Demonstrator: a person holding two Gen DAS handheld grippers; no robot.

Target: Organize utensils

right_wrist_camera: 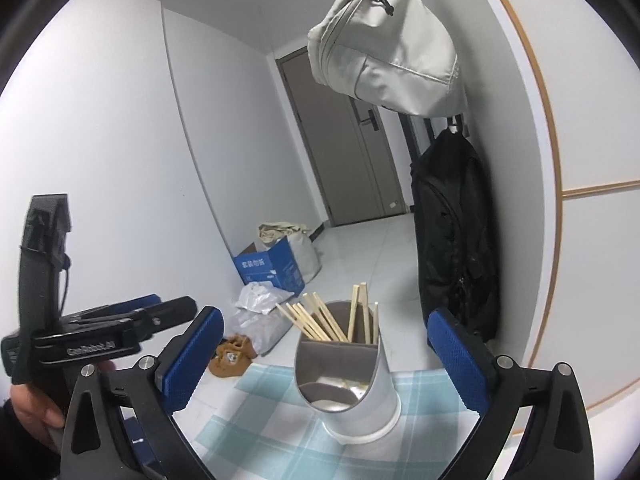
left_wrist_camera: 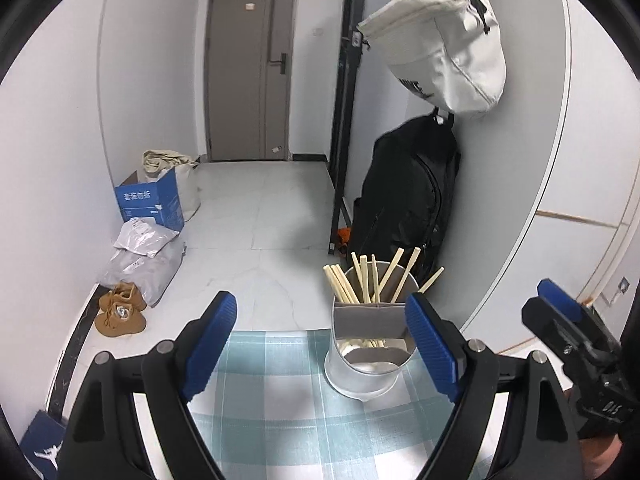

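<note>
Two fisheye views from handheld grippers, both looking at a metal utensil holder (left_wrist_camera: 366, 356) standing upright on a table w/ a teal-and-white checked tablecloth (left_wrist_camera: 280, 420).

Left gripper (left_wrist_camera: 320, 344) is sitting w/ its blue-padded jaws spread wide apart, nothing between the pads; the holder is showing just inside the right-hand pad, but whether it's touching can't be told. Right gripper (right_wrist_camera: 324, 360) is also gaping fully apart, empty, w/ the holder framed between its pads but not pressed by them. Each gripper is appearing at the edge of the other's view.

The holder is split by a grey divider: wooden chopsticks (left_wrist_camera: 372, 280) are standing bunched and fanned in the rear compartment, leaning different ways; the front scooped compartment is holding something pale and shiny low down, possibly spoons, too unclear to say.

Bkgd: white tiled hallway floor, grey door (left_wrist_camera: 250, 68), blue cardboard box (left_wrist_camera: 150, 200), tan shoes (left_wrist_camera: 120, 312), black backpack (left_wrist_camera: 408, 196) and pale bag (left_wrist_camera: 444, 40) hanging on the wall at right.

Judgement: sorting is looking near done or done. Risks: the holder is standing close to the far table edge, so a pad clipping its wall could tip or shove it off; brushing the splayed chopstick tips could flick some out.
</note>
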